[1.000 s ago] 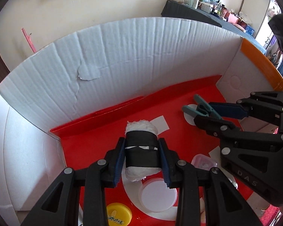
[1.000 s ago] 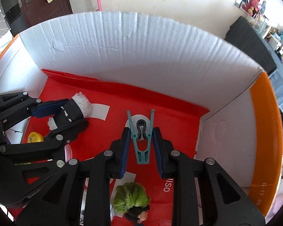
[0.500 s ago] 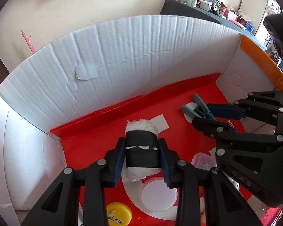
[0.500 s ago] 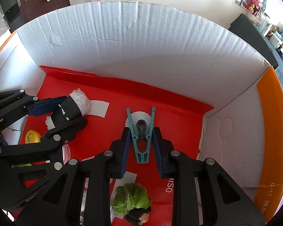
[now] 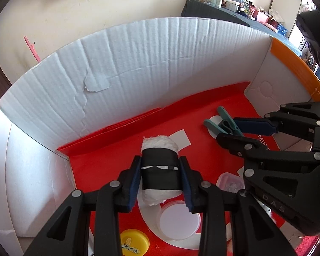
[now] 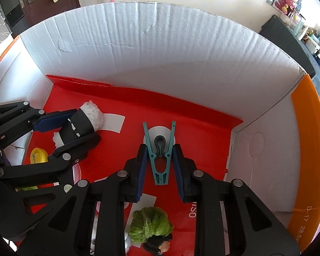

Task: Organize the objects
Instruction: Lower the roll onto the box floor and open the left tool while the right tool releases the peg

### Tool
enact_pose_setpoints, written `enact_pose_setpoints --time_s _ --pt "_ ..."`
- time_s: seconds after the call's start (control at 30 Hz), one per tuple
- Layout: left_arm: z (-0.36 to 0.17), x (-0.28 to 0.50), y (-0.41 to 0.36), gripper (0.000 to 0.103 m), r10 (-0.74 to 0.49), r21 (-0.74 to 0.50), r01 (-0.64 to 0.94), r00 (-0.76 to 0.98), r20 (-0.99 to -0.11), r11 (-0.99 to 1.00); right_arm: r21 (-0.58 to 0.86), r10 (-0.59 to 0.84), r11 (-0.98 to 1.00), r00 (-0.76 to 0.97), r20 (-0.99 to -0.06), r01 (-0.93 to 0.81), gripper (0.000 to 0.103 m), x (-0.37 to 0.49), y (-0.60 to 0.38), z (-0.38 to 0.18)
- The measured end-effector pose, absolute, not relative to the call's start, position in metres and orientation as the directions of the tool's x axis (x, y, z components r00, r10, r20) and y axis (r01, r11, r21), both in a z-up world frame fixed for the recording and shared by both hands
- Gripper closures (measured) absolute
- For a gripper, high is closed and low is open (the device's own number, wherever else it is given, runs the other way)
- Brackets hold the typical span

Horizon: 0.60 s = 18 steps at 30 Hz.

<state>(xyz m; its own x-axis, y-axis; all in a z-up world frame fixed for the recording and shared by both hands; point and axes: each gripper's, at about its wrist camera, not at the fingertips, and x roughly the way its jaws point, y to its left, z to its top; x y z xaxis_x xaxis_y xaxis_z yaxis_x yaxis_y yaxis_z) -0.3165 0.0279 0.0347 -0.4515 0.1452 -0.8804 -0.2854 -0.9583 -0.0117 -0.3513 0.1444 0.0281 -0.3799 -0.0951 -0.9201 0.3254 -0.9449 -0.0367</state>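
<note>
- The left gripper (image 5: pixel 160 181) is clamped on a white roll wrapped in a black band (image 5: pixel 160 170); both blue pads press its sides, and the roll's white ends stick out past the pads at front and back.
- The right gripper (image 6: pixel 160 166) is clamped on a teal clothes peg (image 6: pixel 160 149); the pads squeeze the peg's two legs, and the forked ends spread away from the gripper.
- Both grippers are inside a cardboard box (image 6: pixel 181 53) with white corrugated walls, an orange side flap and a red printed floor.
- The roll is towards the left of the box and the peg towards the right, well apart. Whether either touches the floor cannot be told.
- The peg is over a white printed circle (image 6: pixel 155 131) on the red floor.
- A yellow round cap (image 5: pixel 134 243) lies on the floor below the left gripper, near the left wall.
- A white round lid (image 5: pixel 178 219) lies just behind the roll, beside the yellow cap.
- A small clear plastic container (image 5: pixel 230 182) sits between the two grippers, partly hidden by the right one.
- A green ruffled object on a small dark-haired figure (image 6: pixel 151 228) lies under the right gripper, at the near edge.
</note>
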Motion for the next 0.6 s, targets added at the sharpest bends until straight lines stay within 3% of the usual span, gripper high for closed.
enact_pose_setpoints --time_s 0.47,0.6 --pt "0.035 -0.3149 0.0234 0.061 0.148 -0.019 -0.277 -0.454 -0.879 -0.961 -0.035 -0.096 -0.944 -0.373 -0.923 0.328 0.079 -0.3609 0.15 0.0329" --pt "0.0348 -0.314 0.0244 0.061 0.151 -0.023 -0.274 -0.455 -0.878 -0.961 -0.036 -0.093 -0.946 -0.375 -0.923 0.323 0.071 -0.3609 0.1511 0.0331"
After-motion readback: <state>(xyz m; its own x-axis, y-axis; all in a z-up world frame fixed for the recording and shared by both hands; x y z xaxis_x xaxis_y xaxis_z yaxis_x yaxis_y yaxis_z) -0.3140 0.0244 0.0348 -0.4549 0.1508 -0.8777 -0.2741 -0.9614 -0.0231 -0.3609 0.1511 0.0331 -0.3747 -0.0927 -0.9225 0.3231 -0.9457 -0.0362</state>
